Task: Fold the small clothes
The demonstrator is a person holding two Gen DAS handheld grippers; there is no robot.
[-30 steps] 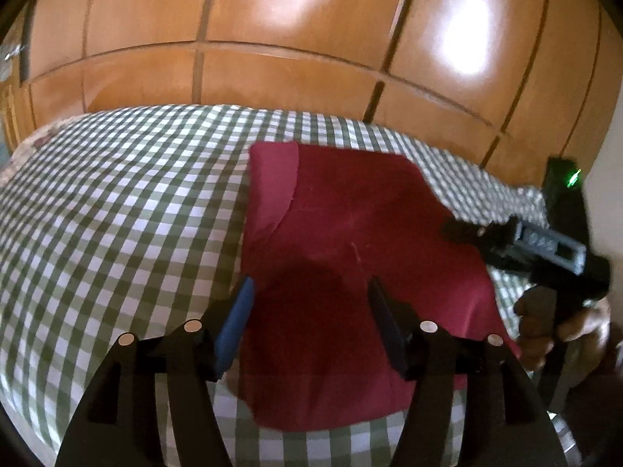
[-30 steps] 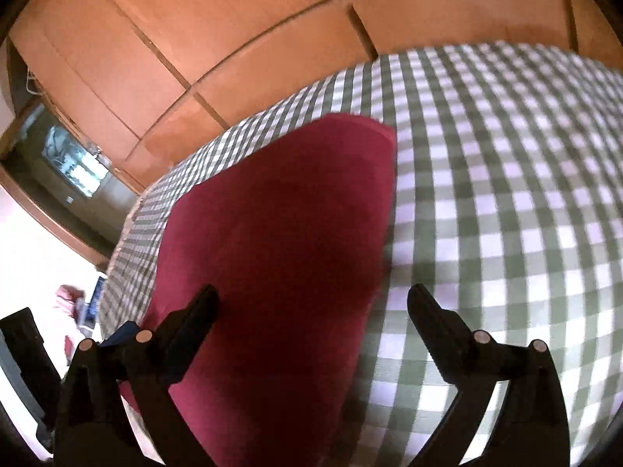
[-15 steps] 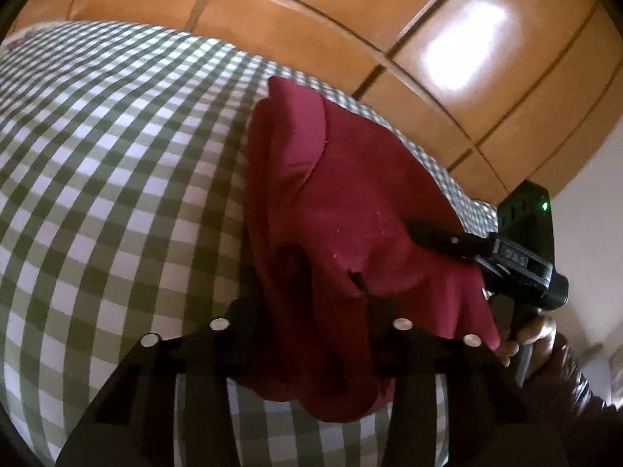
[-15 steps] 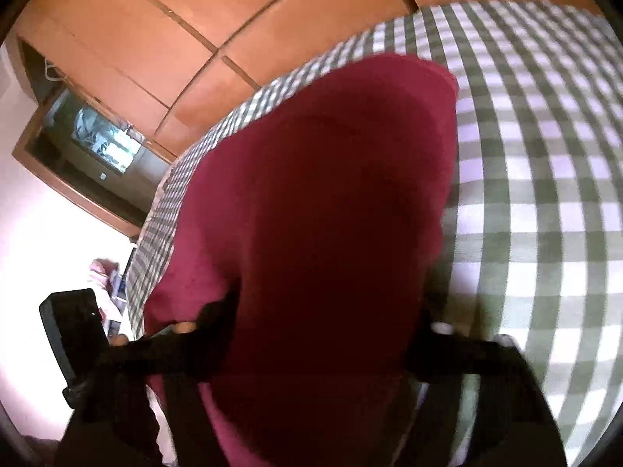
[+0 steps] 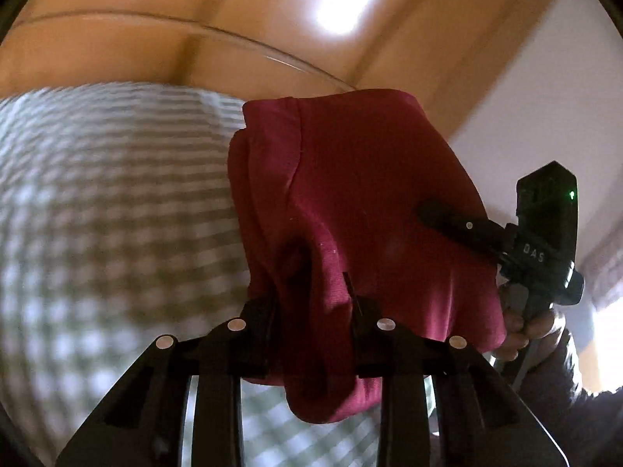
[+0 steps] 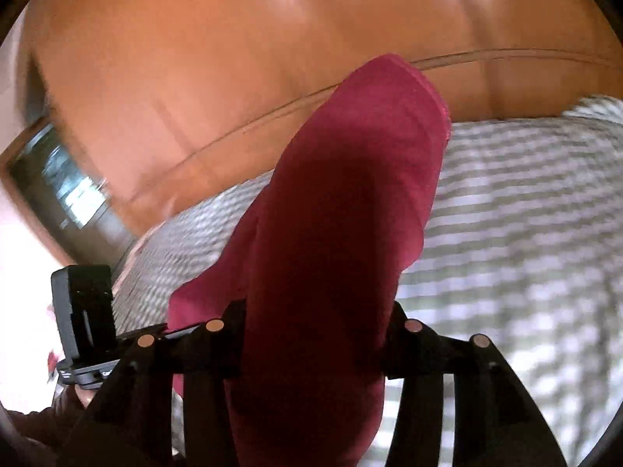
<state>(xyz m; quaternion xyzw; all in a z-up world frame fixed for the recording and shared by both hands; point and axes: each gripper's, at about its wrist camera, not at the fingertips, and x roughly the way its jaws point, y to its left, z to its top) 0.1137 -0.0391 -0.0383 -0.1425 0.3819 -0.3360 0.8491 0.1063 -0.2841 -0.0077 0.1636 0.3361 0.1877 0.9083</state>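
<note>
Both hand-held grippers closing on red cloth (image 5: 373, 202) w/ checked sheet (image 5: 117, 214) beneath.

In the left wrist view, the left gripper (image 5: 311, 307) fills the six o'clock edge, its jaws closing on a bunched fold of a dark red cloth (image 5: 358, 194). The cloth rises from between the fingers toward twelve o'clock, lifted off a green-and-white checked bedcover (image 5: 117, 202), blurred, that spreads toward nine o'clock. At three o'clock the right gripper (image 5: 432, 210) has one finger lying over the cloth's right side, with a hand (image 5: 521, 330) gripping its handle below. Glossy wooden panels (image 5: 194, 11) span the top.
</note>
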